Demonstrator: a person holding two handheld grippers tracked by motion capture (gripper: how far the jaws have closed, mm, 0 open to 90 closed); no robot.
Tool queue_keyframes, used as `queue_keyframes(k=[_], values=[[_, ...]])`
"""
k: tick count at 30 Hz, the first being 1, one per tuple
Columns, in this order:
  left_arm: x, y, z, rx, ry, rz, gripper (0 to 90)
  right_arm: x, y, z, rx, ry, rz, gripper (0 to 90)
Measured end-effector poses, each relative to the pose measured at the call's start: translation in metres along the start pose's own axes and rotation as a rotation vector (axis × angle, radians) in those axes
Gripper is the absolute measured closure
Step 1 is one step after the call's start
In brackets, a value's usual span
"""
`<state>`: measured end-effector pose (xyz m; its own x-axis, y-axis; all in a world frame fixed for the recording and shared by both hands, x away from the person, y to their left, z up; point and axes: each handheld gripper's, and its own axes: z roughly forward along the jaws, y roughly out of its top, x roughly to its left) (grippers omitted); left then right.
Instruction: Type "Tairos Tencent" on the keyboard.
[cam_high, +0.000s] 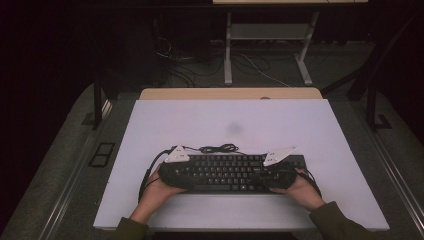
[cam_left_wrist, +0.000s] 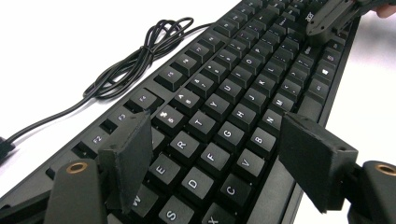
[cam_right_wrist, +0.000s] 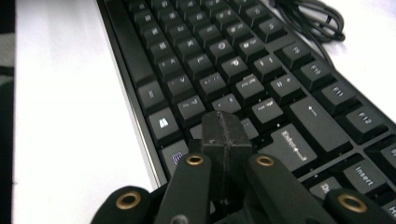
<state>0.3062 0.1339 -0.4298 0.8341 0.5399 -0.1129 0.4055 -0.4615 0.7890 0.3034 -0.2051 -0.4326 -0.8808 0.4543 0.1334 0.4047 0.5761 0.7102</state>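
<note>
White tabletop (cam_high: 280, 120), black keyboard (cam_high: 225, 172) near front edge, dark room

One keyboard (cam_high: 230, 172) (corded), two grippers.

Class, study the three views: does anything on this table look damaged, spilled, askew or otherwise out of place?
Nothing looks damaged or spilled. The keyboard lies square to the table, every visible key in place. Its cable sits in a loose tangle behind it, untidy but harmless. A faint grey smudge marks the white top further back.
</note>
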Motion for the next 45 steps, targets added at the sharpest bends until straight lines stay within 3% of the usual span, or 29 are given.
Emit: queue_keyframes(k=[6,9,16,28,45], values=[[0.001,-0.002,-0.001,-0.005,-0.003,-0.009,24.9,-0.001,0.004,-0.006,-0.05,0.011,0.016,88.8],[0.001,-0.003,-0.002,-0.009,-0.003,-0.011,24.9,-0.003,0.005,-0.009,-0.076,0.024,0.033,84.5],[0.001,-0.004,-0.005,-0.011,-0.004,-0.016,24.7,-0.005,0.01,-0.01,-0.124,0.034,0.058,69.0],[0.001,-0.005,-0.009,-0.015,-0.006,-0.014,24.3,-0.011,0.018,-0.002,-0.197,0.008,0.116,39.6],[-0.001,-0.01,-0.016,-0.016,-0.009,-0.024,29.4,-0.019,0.029,0.007,-0.251,-0.003,0.148,31.0]])
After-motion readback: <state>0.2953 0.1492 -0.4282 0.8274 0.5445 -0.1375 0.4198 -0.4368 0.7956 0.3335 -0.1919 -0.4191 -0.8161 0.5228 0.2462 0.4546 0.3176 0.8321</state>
